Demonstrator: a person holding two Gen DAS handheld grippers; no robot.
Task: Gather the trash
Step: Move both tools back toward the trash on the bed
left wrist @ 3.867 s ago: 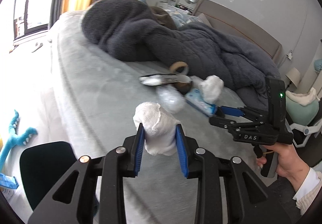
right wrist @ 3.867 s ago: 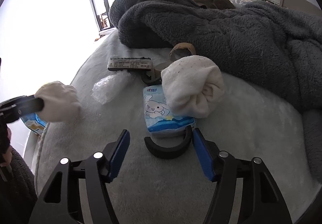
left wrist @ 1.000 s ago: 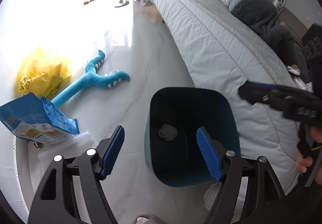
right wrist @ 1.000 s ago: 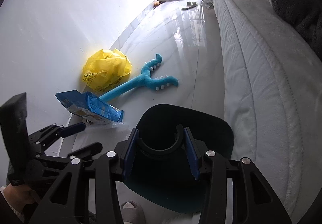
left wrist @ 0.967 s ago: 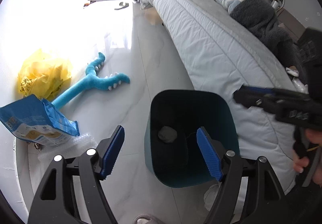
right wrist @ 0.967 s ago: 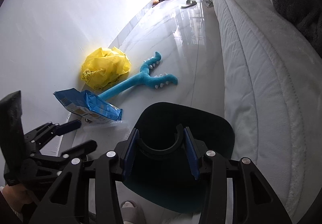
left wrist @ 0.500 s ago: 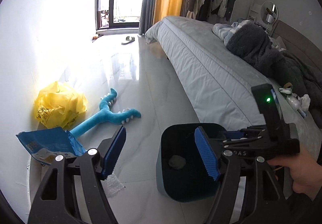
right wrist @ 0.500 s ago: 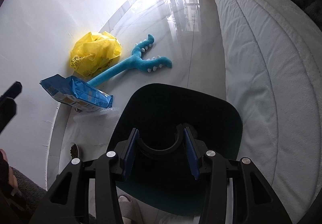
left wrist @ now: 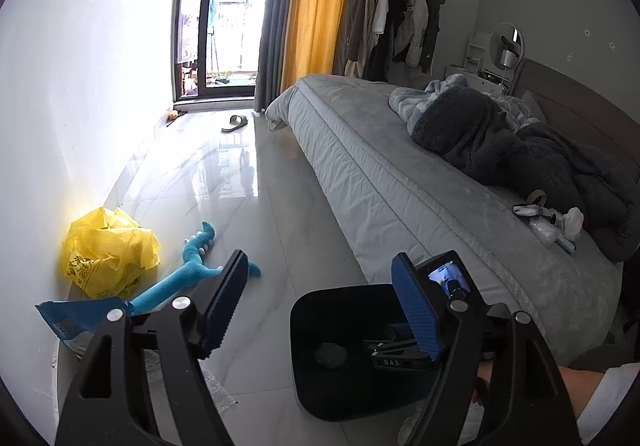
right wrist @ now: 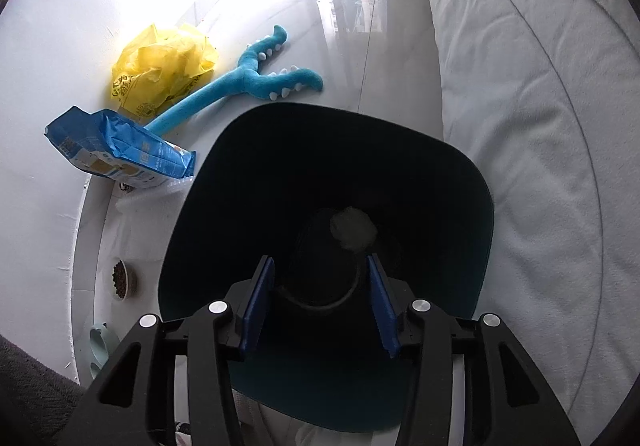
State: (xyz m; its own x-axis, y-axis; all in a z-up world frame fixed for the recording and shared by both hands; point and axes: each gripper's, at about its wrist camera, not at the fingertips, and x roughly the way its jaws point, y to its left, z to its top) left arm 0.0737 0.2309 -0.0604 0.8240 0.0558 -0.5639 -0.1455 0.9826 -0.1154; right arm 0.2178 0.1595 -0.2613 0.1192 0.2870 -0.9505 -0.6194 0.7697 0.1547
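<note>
My right gripper (right wrist: 320, 302) has just eased slightly wider, the black half-ring (right wrist: 320, 296) still between its pads, now low over the bin (right wrist: 472, 181). My left gripper (left wrist: 320, 306) hangs open and empty, now higher. A wad (right wrist: 354, 232) lies inside.

We see a dark teal bin (right wrist: 476, 205) with a pale grey wad (right wrist: 354, 228) inside, beside a light grey bed (left wrist: 400, 181) carrying a charcoal fleece blanket (left wrist: 500, 141). On the glossy white marbled floor (left wrist: 240, 181) lie a yellow bag (left wrist: 106, 250), a turquoise plush toy (right wrist: 248, 79) with white spikes, and a blue packet (right wrist: 120, 151). Our grippers' pads (left wrist: 224, 304) are blue on black frames; an orange curtain (left wrist: 316, 5) hangs behind.
</note>
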